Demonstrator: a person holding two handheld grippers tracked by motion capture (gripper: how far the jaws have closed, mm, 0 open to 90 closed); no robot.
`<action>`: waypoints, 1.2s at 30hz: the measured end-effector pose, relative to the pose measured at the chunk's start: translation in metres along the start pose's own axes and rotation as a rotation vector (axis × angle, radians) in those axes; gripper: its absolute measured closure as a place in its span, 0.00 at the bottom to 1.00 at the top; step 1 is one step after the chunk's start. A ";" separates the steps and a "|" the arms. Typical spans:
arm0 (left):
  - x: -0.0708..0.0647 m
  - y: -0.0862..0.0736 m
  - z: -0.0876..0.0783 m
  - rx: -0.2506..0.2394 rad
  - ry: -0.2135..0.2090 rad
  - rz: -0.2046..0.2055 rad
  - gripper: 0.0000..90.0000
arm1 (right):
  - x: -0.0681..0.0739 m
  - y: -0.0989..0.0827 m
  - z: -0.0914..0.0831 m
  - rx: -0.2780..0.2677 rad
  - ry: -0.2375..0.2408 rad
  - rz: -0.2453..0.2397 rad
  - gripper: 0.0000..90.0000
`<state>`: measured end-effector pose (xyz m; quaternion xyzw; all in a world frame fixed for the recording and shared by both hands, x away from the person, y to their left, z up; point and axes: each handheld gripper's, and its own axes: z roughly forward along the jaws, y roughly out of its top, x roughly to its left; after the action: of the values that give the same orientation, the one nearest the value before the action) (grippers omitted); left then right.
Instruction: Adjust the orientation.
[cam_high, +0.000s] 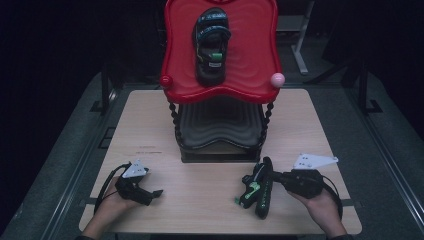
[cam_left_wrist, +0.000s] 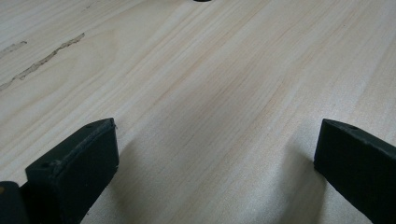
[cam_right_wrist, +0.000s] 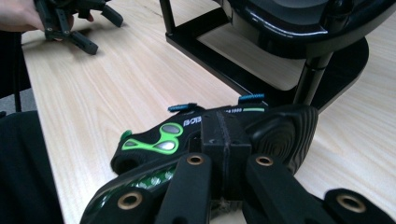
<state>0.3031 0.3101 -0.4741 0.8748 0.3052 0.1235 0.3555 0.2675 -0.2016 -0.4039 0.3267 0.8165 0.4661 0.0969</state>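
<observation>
From above, the sandal I hold lies at the right front of the table, turned on its side, its long axis running from near the black lower shelf of the stand toward my edge of the table, tilted slightly leftward at the near end. Its mate sits on the red tray on top, long axis pointing away from me. My right hand comes in from the lower right, reaching left, with my right gripper clamped across the sandal's upper part. My left hand rests low at the left front, its left gripper pointing right. In the left gripper view, my two jaws stand wide apart over bare wood, touching nothing. In the right gripper view, my jaws are pressed together on a strap of the sandal, its green-marked side facing up, its ribbed sole turned right, the stand's black base just beyond.
</observation>
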 end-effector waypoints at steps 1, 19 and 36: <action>0.000 0.000 0.000 0.000 0.000 0.000 0.00 | -0.001 0.001 0.002 0.003 -0.001 -0.001 1.00; 0.000 0.000 0.000 -0.002 -0.001 0.001 0.00 | -0.013 -0.018 -0.024 0.018 -0.030 0.036 1.00; 0.000 0.000 0.000 -0.002 -0.003 0.003 0.00 | -0.028 -0.048 -0.043 0.064 -0.057 0.078 1.00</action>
<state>0.3033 0.3102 -0.4743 0.8750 0.3034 0.1232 0.3566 0.2485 -0.2658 -0.4241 0.3743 0.8146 0.4337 0.0913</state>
